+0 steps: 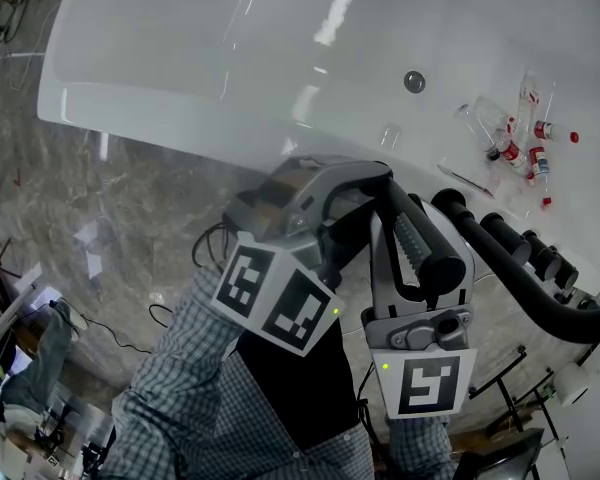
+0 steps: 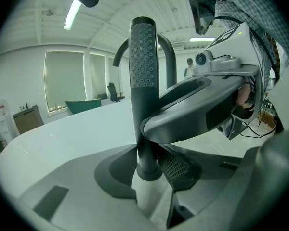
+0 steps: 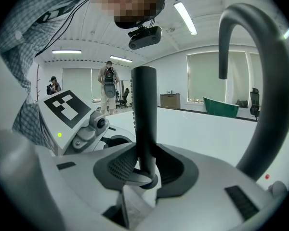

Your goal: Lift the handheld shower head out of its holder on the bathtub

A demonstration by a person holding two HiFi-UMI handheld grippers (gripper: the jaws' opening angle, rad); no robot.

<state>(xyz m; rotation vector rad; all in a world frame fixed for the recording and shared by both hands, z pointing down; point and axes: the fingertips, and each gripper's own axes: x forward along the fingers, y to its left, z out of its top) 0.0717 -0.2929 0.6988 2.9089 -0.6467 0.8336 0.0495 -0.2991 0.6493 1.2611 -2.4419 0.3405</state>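
Left gripper [image 2: 147,176]: its jaws straddle the lowest part of the shower head [image 2: 143,66]. The pads sit hard beside the stem. Whether they press on it is not clear.

Right gripper [image 3: 145,163]: its jaws are drawn in on the same stem, higher up than the left pair. A pad meets the stem on each side, so the gripper is judged to be pinching it. In the left gripper view, one finger of the right gripper crosses in front of the stem above the left jaws.

The shower head stands upright with its long axis vertical, its dotted spray face towards the left gripper and its rounded top towards the head camera. Its foot and the holder are hidden behind the jaws, so seating cannot be confirmed.

Neither hand has any reach left to make. The lift is judged to run straight up along the stem.

Beyond, just to the right, stands the black arched spout [image 3: 274,81], close enough to foul a tilted lift. Behind it lies the white bathtub [image 1: 180,58].
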